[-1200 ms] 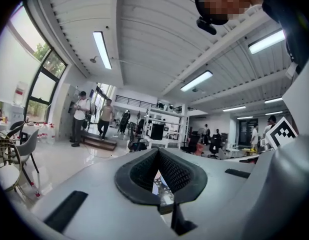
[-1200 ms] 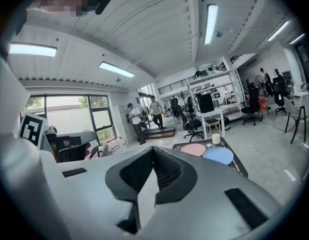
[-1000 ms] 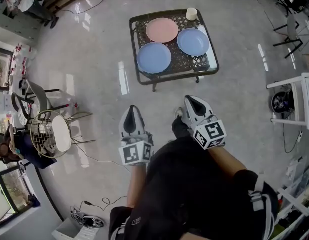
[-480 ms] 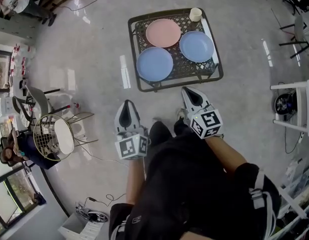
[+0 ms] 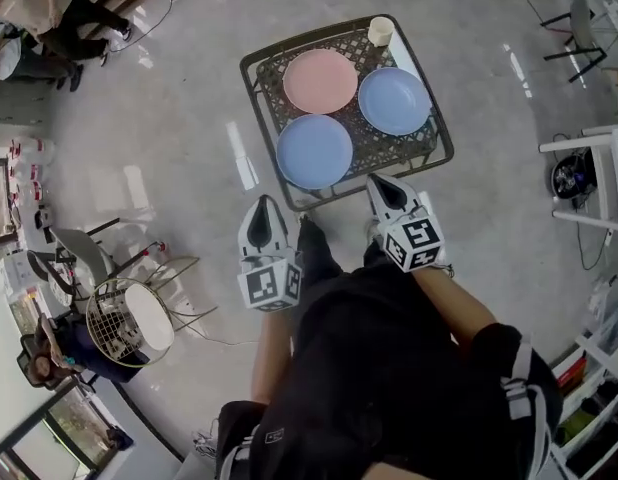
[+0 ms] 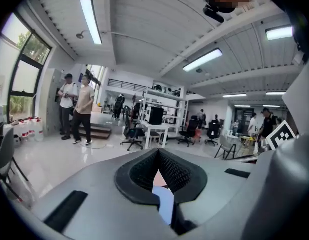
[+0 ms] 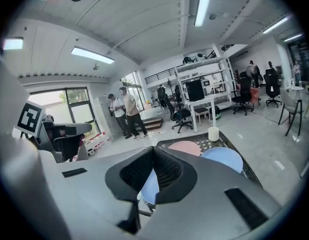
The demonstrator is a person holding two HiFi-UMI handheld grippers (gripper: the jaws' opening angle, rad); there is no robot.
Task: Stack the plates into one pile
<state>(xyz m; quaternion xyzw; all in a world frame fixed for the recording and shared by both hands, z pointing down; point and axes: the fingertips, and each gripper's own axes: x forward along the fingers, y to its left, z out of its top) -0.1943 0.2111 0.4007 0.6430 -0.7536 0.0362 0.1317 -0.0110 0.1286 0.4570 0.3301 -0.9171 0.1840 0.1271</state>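
Three plates lie apart on a low black mesh table (image 5: pixel 436 140): a pink plate (image 5: pixel 320 80) at the back, a blue plate (image 5: pixel 314 151) at the front left and a second blue plate (image 5: pixel 394 100) at the right. My left gripper (image 5: pixel 266 204) hangs over the floor just short of the table's front edge, shut and empty. At the front right corner my right gripper (image 5: pixel 378 180) is shut and empty too. The right gripper view has the pink plate (image 7: pixel 185 146) and the right blue plate (image 7: pixel 223 159) beyond its closed jaws.
A white cup (image 5: pixel 381 30) stands at the table's far corner, behind the plates. A round wire chair (image 5: pixel 124 320) is on the floor to the left and a white cart (image 5: pixel 601 180) to the right. Two people (image 6: pixel 77 108) stand far off by a window.
The person has stepped toward the table, so it now lies right in front of both grippers. Both grippers stay shut and empty.
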